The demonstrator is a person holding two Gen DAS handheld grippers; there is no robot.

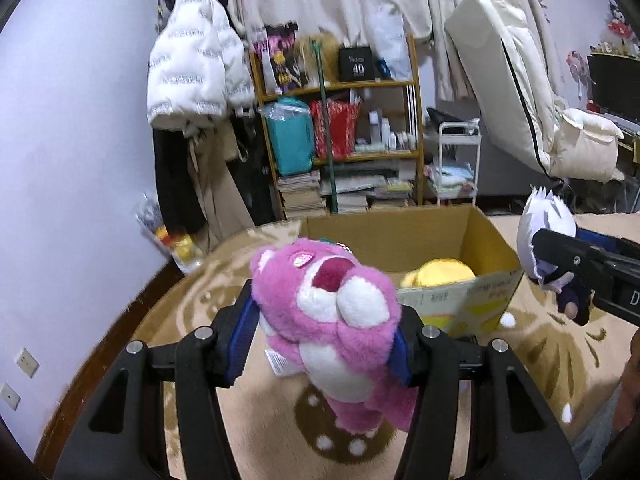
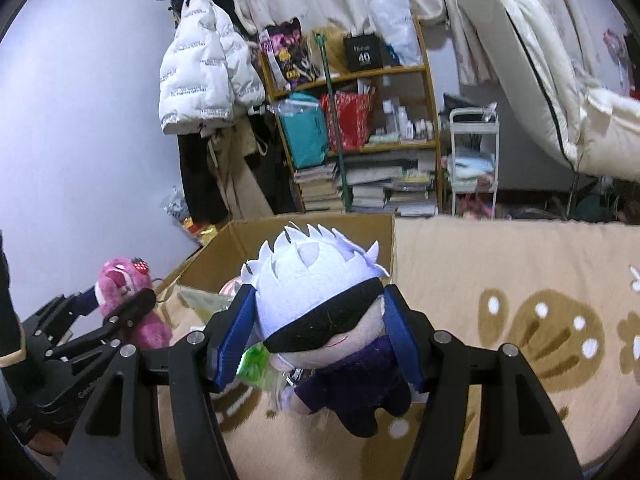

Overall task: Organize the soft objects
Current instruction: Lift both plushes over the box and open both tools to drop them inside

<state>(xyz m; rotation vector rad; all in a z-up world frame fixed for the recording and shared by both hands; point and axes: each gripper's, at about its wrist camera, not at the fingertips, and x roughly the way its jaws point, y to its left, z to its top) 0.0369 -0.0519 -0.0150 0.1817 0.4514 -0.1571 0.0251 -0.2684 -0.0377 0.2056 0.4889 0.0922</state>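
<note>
Left gripper (image 1: 322, 344) clamped the pink bear plush (image 1: 332, 312), right gripper (image 2: 320, 340) the white-haired doll (image 2: 320, 304); each needed carrying clear over the cardboard box's (image 1: 468, 300) near rim before release.

rug (image 1: 256, 432), beige, brown-patterned | on it: open cardboard box (image 1: 472, 300)

Both wrist views face the cardboard box (image 1: 472, 240) closely.

Fluffy pink plush bear (image 1: 332, 312), felt-haired cloth doll (image 2: 320, 300), matt cardboard box (image 1: 480, 240), seemingly fleecy blanket (image 2: 520, 280)
</note>
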